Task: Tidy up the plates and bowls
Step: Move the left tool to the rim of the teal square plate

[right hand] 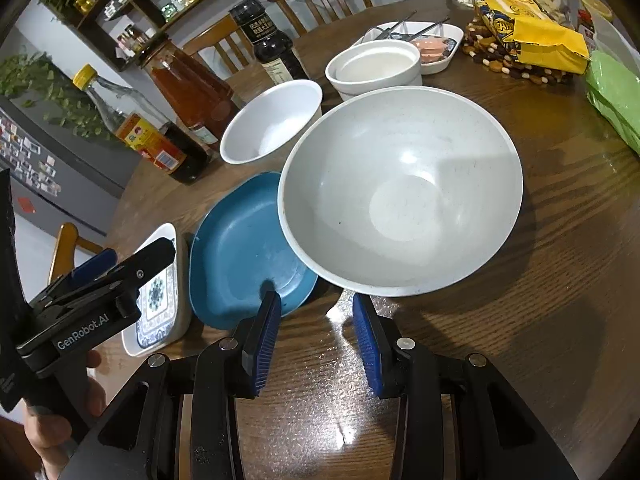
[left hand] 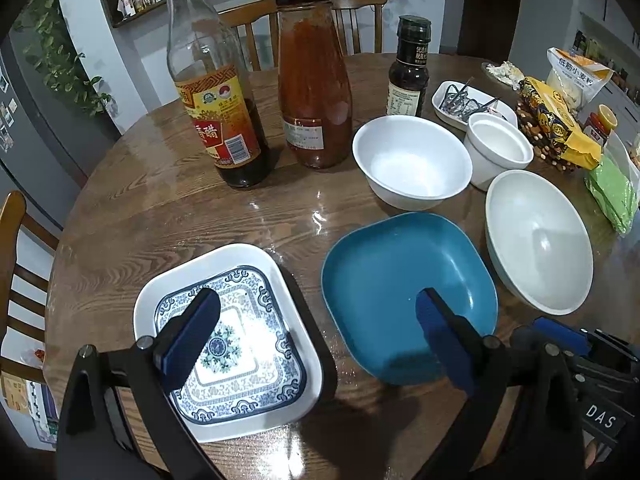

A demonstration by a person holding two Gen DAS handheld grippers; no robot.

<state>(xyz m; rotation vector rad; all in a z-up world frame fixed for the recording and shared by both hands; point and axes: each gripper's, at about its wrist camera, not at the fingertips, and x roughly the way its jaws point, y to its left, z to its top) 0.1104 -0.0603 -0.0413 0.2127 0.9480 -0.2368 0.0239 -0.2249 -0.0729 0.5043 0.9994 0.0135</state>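
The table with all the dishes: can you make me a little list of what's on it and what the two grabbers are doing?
table: round, wooden
patterned plate: square, blue and white
blue plate: beside it
big grey bowl: beside the blue plate
white bowl: behind them
white cup: next to the white bowl
bottles: three, standing
left hand-held gripper: open, empty, above both plates
right hand-held gripper: open, empty, before the grey bowl

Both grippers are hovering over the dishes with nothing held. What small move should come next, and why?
Probably ease the right gripper forward and down so its open jaws straddle the near rim of the large white bowl. That rim sits just ahead of it, and the bowl overlaps the blue plate.
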